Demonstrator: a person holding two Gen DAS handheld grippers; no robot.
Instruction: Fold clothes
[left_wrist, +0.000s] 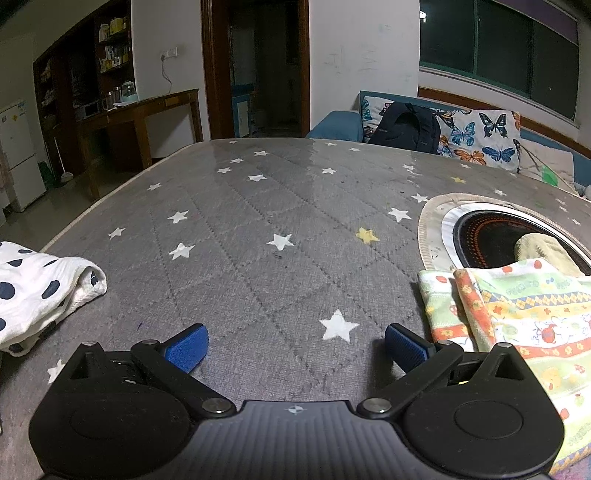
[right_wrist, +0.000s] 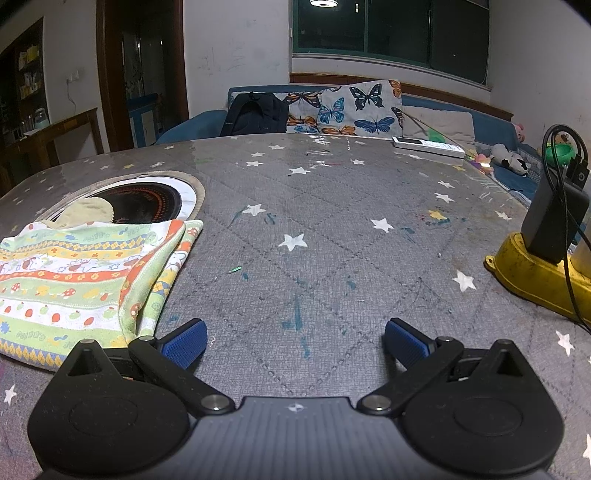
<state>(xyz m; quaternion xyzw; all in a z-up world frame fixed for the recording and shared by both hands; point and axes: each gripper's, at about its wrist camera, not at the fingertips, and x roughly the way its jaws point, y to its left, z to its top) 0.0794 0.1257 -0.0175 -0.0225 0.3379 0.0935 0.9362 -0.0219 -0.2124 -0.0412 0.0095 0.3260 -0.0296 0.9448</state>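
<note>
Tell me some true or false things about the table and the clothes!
1. Both grippers are open and empty. True: the left gripper and right gripper hold nothing.
2. The striped cloth hangs in the air. False: it lies on the table.
3. The polka-dot cloth is on the left gripper's left. True.
4. The polka-dot cloth touches the striped cloth. False: bare table lies between them.
5. A black backpack is behind the table. True.
</note>
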